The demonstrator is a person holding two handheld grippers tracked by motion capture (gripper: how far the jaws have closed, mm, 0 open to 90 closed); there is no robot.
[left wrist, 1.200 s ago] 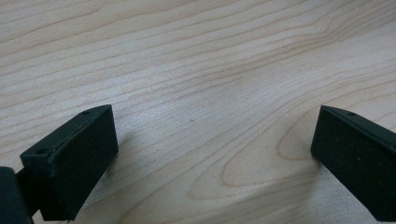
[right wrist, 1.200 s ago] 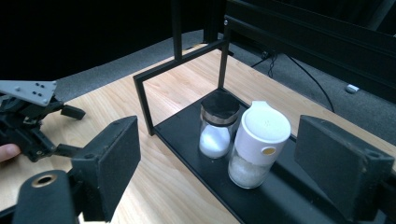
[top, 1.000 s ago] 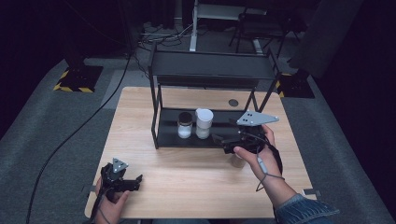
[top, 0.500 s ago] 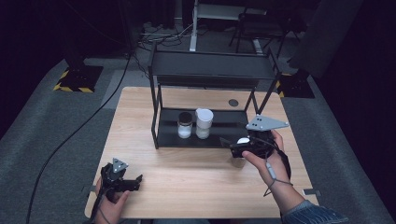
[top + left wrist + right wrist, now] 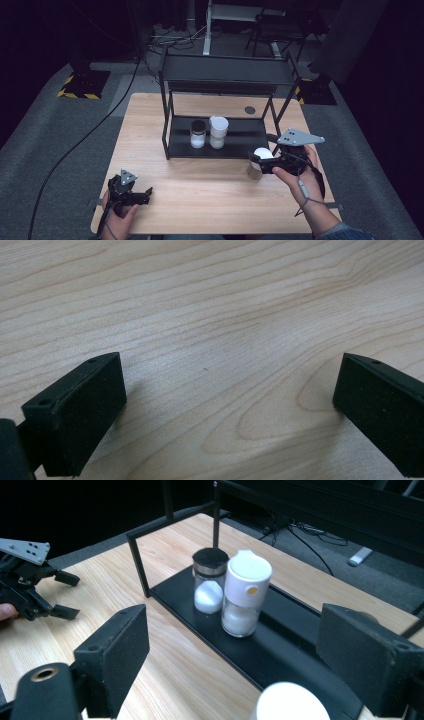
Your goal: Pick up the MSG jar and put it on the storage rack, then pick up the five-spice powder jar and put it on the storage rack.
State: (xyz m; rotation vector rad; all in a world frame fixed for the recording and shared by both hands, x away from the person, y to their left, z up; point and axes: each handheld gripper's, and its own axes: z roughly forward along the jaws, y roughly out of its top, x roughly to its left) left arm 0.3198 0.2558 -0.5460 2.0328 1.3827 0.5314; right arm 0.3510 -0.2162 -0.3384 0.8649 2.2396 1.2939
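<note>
One white-lidded jar (image 5: 292, 702) sits low between the right claw (image 5: 250, 665) pads, which stand apart, not touching it. Left claw (image 5: 225, 405) is wide apart over the table (image 5: 210, 315).

Two jars (image 5: 208, 133) crowd the rack's (image 5: 170, 125) lower shelf; its right half lies open.

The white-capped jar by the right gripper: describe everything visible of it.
The round white-capped jar with a tan body stands upright on the pale wooden table, just in front of the black metal rack's lower shelf. The right gripper has its jaws either side of the jar; contact cannot be told. In the right gripper view its smooth white cap sits low between the jaws.
</note>
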